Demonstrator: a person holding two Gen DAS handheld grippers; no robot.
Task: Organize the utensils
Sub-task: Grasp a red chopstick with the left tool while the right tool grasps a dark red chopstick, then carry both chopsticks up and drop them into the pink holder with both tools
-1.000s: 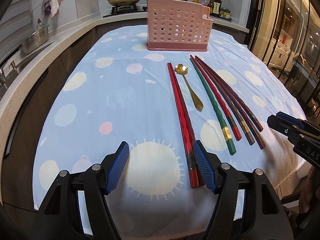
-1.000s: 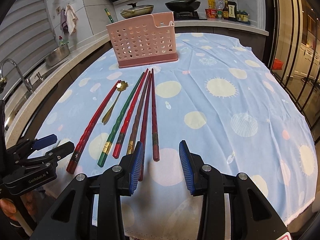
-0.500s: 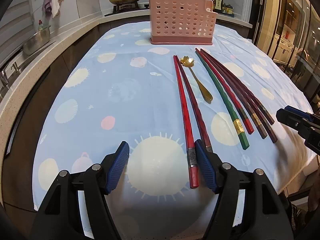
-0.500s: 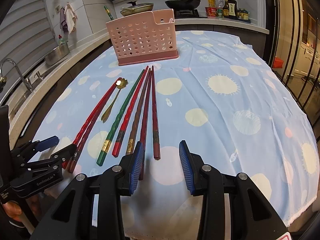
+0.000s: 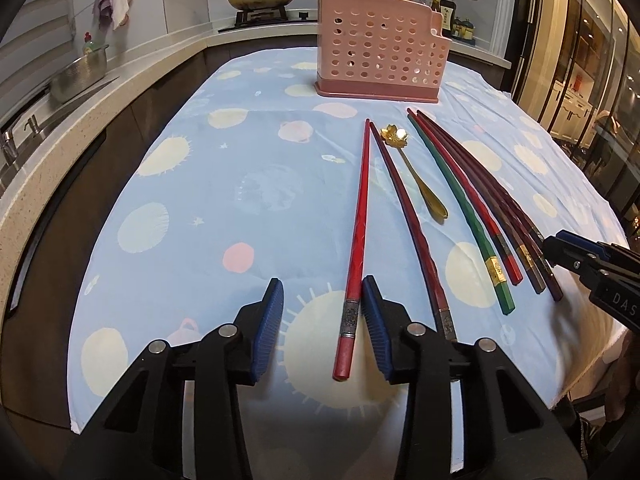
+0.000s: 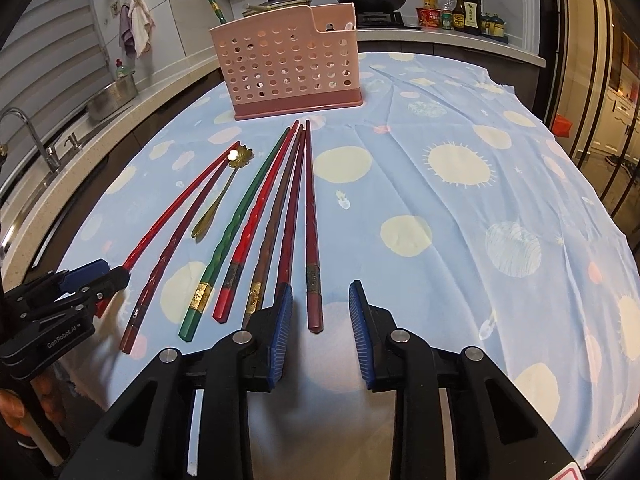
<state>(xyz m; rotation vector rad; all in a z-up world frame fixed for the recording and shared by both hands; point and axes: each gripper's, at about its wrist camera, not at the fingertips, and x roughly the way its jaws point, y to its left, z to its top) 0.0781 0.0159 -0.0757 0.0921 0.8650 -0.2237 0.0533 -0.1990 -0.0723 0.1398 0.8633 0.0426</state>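
In the left wrist view the left tool point(image 5: 322, 328) sits at the bottom centre of the frame, its jaws just having been closing and now partly open around the butt end of a bright red chopstick point(image 5: 357, 246). The right pad touches or nearly touches the chopstick's metal band; the left pad stands clear of it.

In the right wrist view the right tool point(image 6: 320, 326) has likewise just been narrowing. A dark red chopstick point(image 6: 311, 224) lies between its pads, touched by neither.

Both chopsticks rest flat on the blue dotted cloth point(image 6: 460, 216) that covers the surface, in a loose row with the other chopsticks and a gold spoon point(image 6: 224, 192). The pink perforated holder point(image 6: 290, 66) stands upright beyond their tips, in the upper centre of the frame.
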